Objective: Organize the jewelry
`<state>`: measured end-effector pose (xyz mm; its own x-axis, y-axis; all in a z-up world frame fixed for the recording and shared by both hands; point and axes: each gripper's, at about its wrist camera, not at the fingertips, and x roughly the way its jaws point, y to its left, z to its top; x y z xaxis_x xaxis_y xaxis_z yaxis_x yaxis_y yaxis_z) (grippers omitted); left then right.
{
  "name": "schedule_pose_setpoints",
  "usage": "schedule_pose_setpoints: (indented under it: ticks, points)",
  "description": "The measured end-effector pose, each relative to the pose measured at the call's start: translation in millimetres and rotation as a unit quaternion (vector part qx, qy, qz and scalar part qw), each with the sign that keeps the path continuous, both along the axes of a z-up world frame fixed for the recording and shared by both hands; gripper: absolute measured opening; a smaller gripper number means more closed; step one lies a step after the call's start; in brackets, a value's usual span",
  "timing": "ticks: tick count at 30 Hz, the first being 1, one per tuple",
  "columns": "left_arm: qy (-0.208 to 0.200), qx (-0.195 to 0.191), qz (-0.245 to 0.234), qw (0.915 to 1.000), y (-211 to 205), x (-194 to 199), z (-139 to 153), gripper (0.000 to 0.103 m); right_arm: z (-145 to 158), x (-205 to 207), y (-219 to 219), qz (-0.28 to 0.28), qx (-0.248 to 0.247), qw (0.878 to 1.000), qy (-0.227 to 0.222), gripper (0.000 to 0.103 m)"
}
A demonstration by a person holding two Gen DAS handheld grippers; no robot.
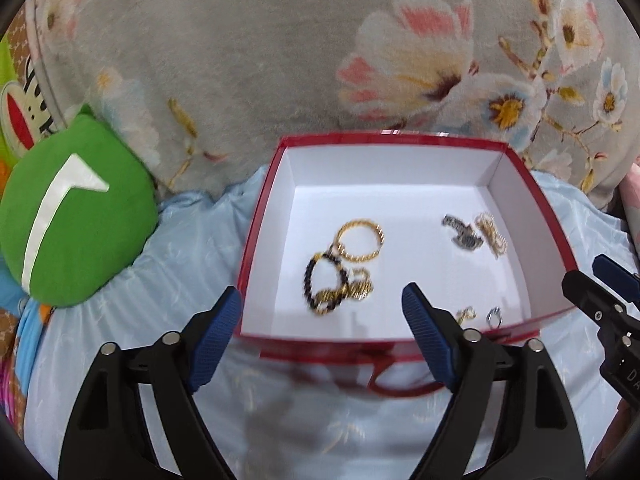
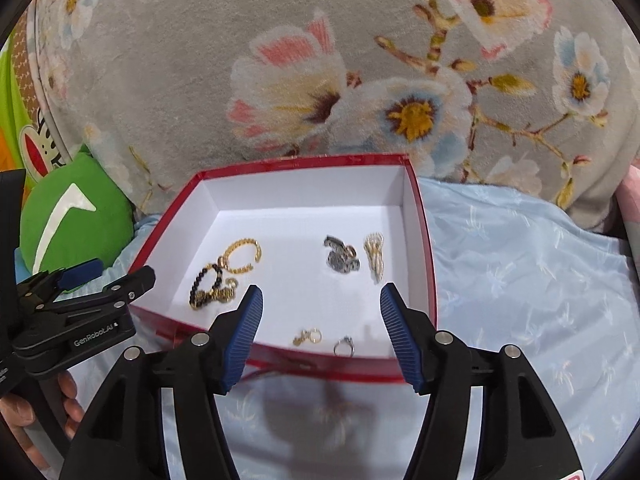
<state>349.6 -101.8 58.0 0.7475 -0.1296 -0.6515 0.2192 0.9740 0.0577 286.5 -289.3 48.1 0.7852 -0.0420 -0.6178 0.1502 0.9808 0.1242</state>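
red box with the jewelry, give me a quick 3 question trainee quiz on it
1. True or false: the red box has its lid on.
2. Which piece lies nearest the front wall of the box? A) gold bangle B) silver ring C) black bead bracelet
3. Fill in: the left gripper and the right gripper are both ____ and hold nothing.

Key
1. False: the box is open on top, and its white inside shows.
2. B: the silver ring sits by the front wall, beside a small gold piece.
3. Open.
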Motion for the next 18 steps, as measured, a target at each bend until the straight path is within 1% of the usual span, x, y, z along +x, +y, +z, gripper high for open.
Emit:
schedule_pose_setpoints:
  ticks: [2, 3, 6, 9, 12, 14, 17, 18]
  points:
    - [0.012, 0.008, 0.004, 0.9999, 5, -6, -3, 0.082, -2, -6, 5, -0.006, -0.007, 1.000, 0.010, 0.062]
    - [0.017, 0.010, 0.005, 0.9998, 7, -9, -3, 0.083, -1, -10, 8, -0.011, -0.011, 1.000, 0.014, 0.064]
    - [0.025, 0.013, 0.002, 0.9996, 13, -17, -1, 0.089, 3, -19, 14, -0.015, -0.007, 1.000, 0.014, 0.071]
    - [0.024, 0.005, 0.004, 0.9997, 17, -22, 3, 0.091, 7, -21, 18, -0.016, -0.001, 1.000, 0.016, 0.075]
    - [0.037, -0.014, 0.009, 0.9992, 18, -16, 4, 0.091, 10, -15, 21, -0.021, 0.002, 1.000, 0.021, 0.077]
    - [0.036, -0.021, 0.012, 0.9991, 16, -12, 5, 0.091, 11, -10, 23, -0.028, -0.010, 0.999, 0.022, 0.080]
    - [0.022, -0.010, 0.028, 0.9993, 13, -9, 5, 0.091, 11, -6, 26, -0.041, -0.035, 0.998, 0.021, 0.083]
    - [0.020, -0.009, 0.029, 0.9994, 12, -8, 5, 0.091, 10, -4, 26, -0.042, -0.035, 0.998, 0.021, 0.083]
